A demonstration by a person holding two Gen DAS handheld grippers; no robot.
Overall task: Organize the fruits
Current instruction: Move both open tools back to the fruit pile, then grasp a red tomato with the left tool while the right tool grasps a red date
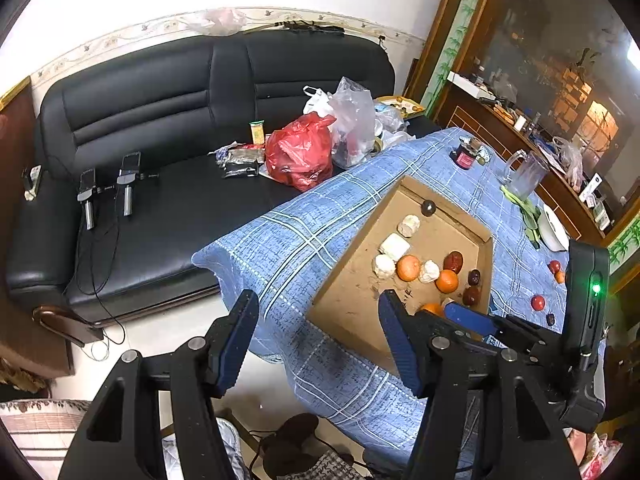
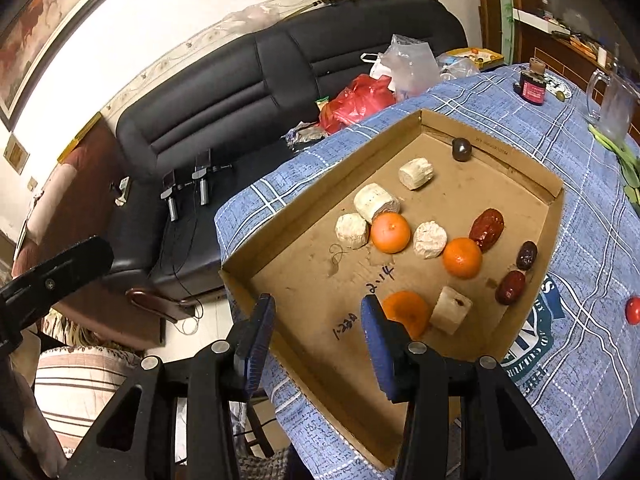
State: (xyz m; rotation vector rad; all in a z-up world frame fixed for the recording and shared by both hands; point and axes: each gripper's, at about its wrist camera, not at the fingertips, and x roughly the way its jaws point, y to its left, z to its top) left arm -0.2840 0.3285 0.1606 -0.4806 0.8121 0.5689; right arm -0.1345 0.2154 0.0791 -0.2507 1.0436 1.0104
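A shallow cardboard tray [image 2: 304, 280] [image 1: 352, 280] lies on the blue plaid tablecloth [image 1: 288, 240]. In it are three oranges [image 2: 390, 233] [image 2: 462, 257] [image 2: 406, 312], several pale cut chunks [image 2: 451, 309], red dates [image 2: 486, 229] and a dark round fruit [image 2: 461, 149]. My right gripper [image 2: 318, 330] is open and empty, over the tray's near left corner, its right finger beside the nearest orange. My left gripper [image 1: 320, 334] is open and empty, at the table's left edge. The right gripper also shows in the left wrist view [image 1: 472, 318]. Small red fruits [image 1: 538, 303] lie loose on the cloth right of the tray.
A black leather sofa [image 1: 160, 128] stands behind the table, with a red plastic bag [image 1: 298, 152], clear bags and two spare gripper handles [image 1: 108, 192] on it. A dark jar [image 2: 532, 84], a glass pitcher [image 2: 612, 100] and a white bowl [image 1: 554, 230] stand on the table's far side.
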